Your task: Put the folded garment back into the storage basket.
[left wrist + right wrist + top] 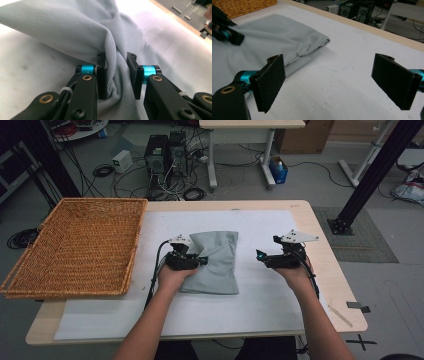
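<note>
A folded pale grey cloth [216, 260] lies on the white mat in the middle of the table. My left gripper [202, 261] is at its left edge, shut on a bunched fold of the cloth [116, 65], which is pinched between the two pads and pulled up a little. My right gripper [261, 256] rests on the mat to the right of the cloth, apart from it, with its jaws wide open and nothing between them. In the right gripper view the cloth [274, 40] lies ahead and to the left of the right gripper [337, 80].
A large wicker basket [75, 245] sits on the table's left side, partly over the edge. The white mat [265, 295] covers most of the wooden table [330, 270]. Computers and cables stand on the floor beyond the far edge.
</note>
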### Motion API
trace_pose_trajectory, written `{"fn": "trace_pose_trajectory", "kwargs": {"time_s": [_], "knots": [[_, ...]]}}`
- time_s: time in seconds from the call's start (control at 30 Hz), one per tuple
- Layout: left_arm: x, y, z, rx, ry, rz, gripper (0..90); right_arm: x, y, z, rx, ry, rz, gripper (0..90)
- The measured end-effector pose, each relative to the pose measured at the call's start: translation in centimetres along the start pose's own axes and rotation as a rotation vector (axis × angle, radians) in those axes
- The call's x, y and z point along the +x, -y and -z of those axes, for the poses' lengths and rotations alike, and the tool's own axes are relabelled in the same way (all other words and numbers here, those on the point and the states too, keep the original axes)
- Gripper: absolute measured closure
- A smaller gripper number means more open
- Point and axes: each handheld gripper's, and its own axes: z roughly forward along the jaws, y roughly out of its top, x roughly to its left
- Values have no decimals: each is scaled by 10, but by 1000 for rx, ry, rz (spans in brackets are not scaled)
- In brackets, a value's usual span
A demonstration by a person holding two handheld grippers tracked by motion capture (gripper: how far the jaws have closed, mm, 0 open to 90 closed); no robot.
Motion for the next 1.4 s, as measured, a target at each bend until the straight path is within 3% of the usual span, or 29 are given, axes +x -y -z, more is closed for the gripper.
{"fn": "trace_pose_trajectory", "kwargs": {"time_s": [0.13, 0.37, 0.63, 0.8, 0.87, 0.9, 1.0, 1.4], "knots": [[-6, -17, 15, -38, 29, -39, 740, 1, 0, 1, -1, 0, 2, 119], [-16, -41, 36, -100, 85, -62, 741, -1, -1, 9, -22, 3, -9, 119], [-27, -67, 65, -150, 92, -117, 741, -1, -3, 14, -34, 6, -7, 119], [-26, -83, 100, -198, 69, -135, 740, 1, -4, 13, -32, 7, -8, 119], [-26, -85, 105, -204, 62, -138, 740, 1, -4, 13, -34, 5, -4, 119], [-24, -89, 121, -223, 47, -143, 740, 1, -4, 12, -32, 8, -4, 119], [-22, -92, 142, -245, 23, -147, 740, 1, -5, 11, -28, 7, -2, 119], [-4, -82, 225, -315, -79, -123, 740, 11, -10, 4, -12, 4, 16, 119]]}}
